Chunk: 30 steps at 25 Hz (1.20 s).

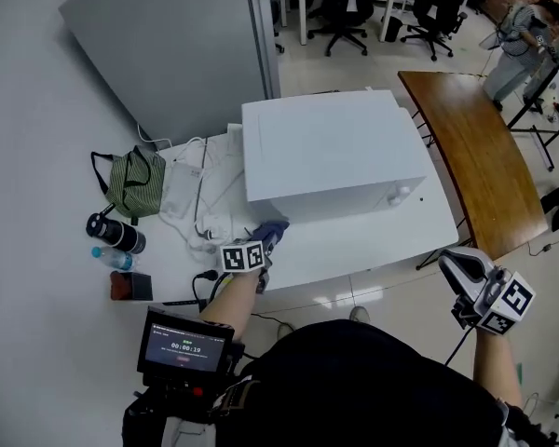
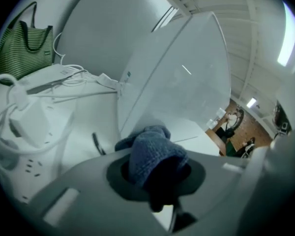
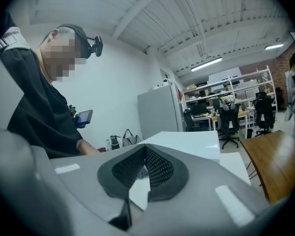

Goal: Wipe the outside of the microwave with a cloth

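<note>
The white microwave point(image 1: 326, 152) stands on the white table point(image 1: 373, 240), its front facing me. My left gripper point(image 1: 264, 239) is at the microwave's lower left front corner, shut on a bunched blue cloth point(image 1: 273, 230). In the left gripper view the cloth point(image 2: 155, 154) bulges out between the jaws, close to the microwave's side wall point(image 2: 177, 77). My right gripper point(image 1: 458, 270) hangs off the table's right edge over the floor, jaws shut with nothing between them. In the right gripper view the gripper point(image 3: 145, 170) points across toward the microwave point(image 3: 187, 141).
Left of the microwave lie white cables and a power strip point(image 1: 191, 194), a green striped bag point(image 1: 135, 182), a black bottle point(image 1: 116, 233) and a small water bottle point(image 1: 112, 257). A curved wooden table point(image 1: 475, 156) stands at the right. A small monitor point(image 1: 186, 347) sits near my body.
</note>
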Each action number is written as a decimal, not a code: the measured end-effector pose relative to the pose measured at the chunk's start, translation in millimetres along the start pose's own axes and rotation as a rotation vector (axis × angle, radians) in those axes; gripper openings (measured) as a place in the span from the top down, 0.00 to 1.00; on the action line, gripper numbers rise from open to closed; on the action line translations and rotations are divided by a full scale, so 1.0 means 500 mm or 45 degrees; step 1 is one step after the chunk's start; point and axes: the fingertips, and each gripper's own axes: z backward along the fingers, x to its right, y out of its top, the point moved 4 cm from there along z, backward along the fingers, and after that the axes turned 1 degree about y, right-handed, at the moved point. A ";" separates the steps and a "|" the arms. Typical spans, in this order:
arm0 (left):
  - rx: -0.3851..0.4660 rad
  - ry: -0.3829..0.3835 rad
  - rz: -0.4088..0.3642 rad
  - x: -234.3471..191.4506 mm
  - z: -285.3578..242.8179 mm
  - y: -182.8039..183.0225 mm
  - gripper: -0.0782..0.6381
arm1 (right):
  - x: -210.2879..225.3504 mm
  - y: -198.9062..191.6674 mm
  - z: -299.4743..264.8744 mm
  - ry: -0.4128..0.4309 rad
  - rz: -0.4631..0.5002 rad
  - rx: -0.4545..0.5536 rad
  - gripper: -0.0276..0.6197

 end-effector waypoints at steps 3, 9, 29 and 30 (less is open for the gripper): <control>-0.062 -0.013 -0.025 0.066 -0.068 -0.009 0.81 | 0.057 -0.007 0.067 -0.055 -0.013 0.018 0.95; -0.160 -0.021 -0.006 0.263 -0.256 -0.031 0.80 | 0.226 -0.027 0.285 -0.184 -0.064 0.059 0.95; -0.232 -0.541 -0.202 0.678 -0.274 -0.091 0.80 | 0.280 -0.042 0.466 -0.303 -0.089 0.166 0.95; -0.203 -0.562 -0.207 0.657 -0.219 -0.094 0.80 | 0.254 -0.032 0.433 -0.266 -0.070 0.170 0.95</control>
